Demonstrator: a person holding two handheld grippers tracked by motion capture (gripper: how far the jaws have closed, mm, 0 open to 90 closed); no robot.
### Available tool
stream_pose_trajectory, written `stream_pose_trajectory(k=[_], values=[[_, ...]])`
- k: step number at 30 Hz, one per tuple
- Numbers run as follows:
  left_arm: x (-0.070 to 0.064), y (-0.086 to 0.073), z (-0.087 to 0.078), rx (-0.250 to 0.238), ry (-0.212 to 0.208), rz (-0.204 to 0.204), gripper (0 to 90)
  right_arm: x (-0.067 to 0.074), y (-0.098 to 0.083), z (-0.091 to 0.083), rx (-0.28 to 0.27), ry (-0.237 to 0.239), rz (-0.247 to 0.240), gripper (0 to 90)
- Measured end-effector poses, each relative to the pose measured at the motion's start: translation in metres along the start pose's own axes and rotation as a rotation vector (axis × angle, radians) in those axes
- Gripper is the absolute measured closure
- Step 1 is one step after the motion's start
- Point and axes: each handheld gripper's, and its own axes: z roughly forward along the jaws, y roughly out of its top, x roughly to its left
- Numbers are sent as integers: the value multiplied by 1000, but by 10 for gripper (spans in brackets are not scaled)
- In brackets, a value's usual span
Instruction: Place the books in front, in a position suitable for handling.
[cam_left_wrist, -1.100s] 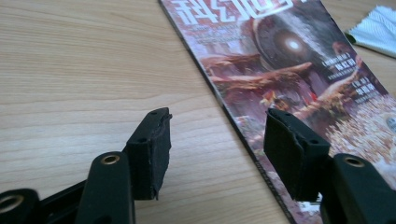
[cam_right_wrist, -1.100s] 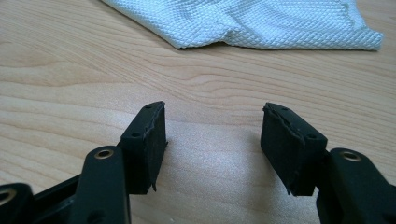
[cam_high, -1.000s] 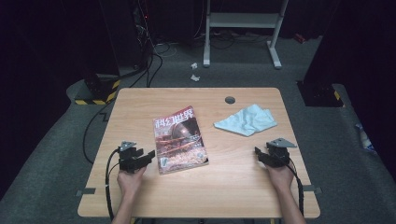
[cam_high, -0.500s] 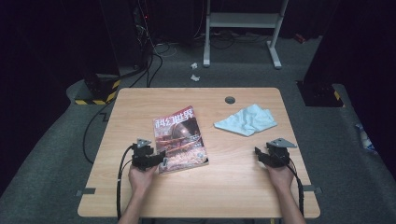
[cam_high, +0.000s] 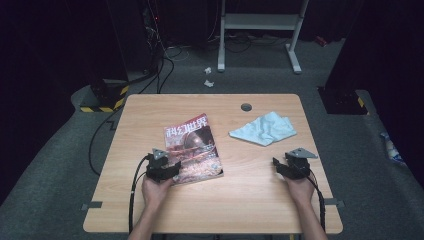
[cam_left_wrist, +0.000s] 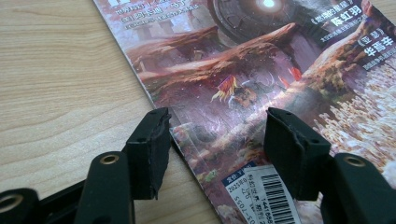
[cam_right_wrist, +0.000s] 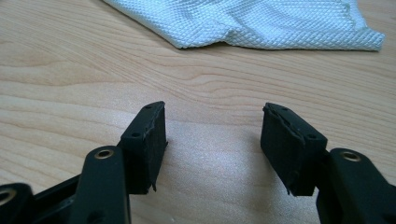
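A magazine (cam_high: 192, 147) with a reddish cover lies flat on the wooden table (cam_high: 150, 115), left of centre. My left gripper (cam_high: 174, 168) rests at its near left corner. In the left gripper view the gripper (cam_left_wrist: 217, 126) is open: one jaw stands on the table side of the magazine's (cam_left_wrist: 261, 70) edge, the other over the cover beside the barcode. A crumpled light blue cloth (cam_high: 263, 129) lies to the right. My right gripper (cam_high: 276, 164) is nearer than the cloth, low over bare wood. In its own view that gripper (cam_right_wrist: 215, 121) is open and empty, with the cloth (cam_right_wrist: 261, 21) ahead.
A small dark round disc (cam_high: 246, 106) sits near the table's far edge. Cables trail from both grippers off the near edge. Beyond the table stand a white metal stand (cam_high: 260, 22) and a black-and-yellow striped block (cam_high: 102, 100) on the grey floor.
My left gripper has moved right to the magazine's near left corner, and its jaws now straddle the edge. The right gripper, magazine and cloth have stayed put.
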Motion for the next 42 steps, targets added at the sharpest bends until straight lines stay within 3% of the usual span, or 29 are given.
stream_pose_trajectory(k=[6, 13, 21, 23, 27, 30, 31, 32, 35, 39, 40, 41, 42], values=[[-11, -2, 3, -20, -36, 34, 410, 0, 0, 0, 1, 1, 1, 406], [-26, -2, 6, -46, -63, 116, 417, 0, 0, 0, 1, 1, 2, 408], [-32, -4, 10, -70, -123, 160, 418, 0, 0, 0, -3, 14, -9, 427], [-35, -5, 12, -86, -143, 171, 418, 0, 3, 2, 4, 33, -29, 427], [-37, -7, 13, -106, -162, 191, 418, 5, 23, 6, 65, 23, -110, 457], [-38, -8, 14, -112, -167, 191, 418, 8, 51, 14, 61, 30, -88, 431], [-39, -8, 13, -112, -166, 186, 418, 9, 65, 25, 90, 32, -70, 413], [-39, -8, 13, -114, -164, 190, 418, 9, 65, 25, 90, 32, -70, 413], [-40, -9, 13, -113, -164, 193, 419, 11, 83, 46, 142, 4, -58, 408], [-43, -9, 13, -115, -170, 193, 418, 9, 91, 71, 219, -19, 25, 408], [-43, -9, 13, -116, -171, 198, 418, 9, 89, 76, 238, -33, 24, 416], [-42, -9, 13, -118, -169, 209, 418, 8, 87, 77, 214, -32, 40, 526], [-42, -9, 13, -116, -171, 208, 418, 8, 87, 77, 214, -32, 40, 526]])
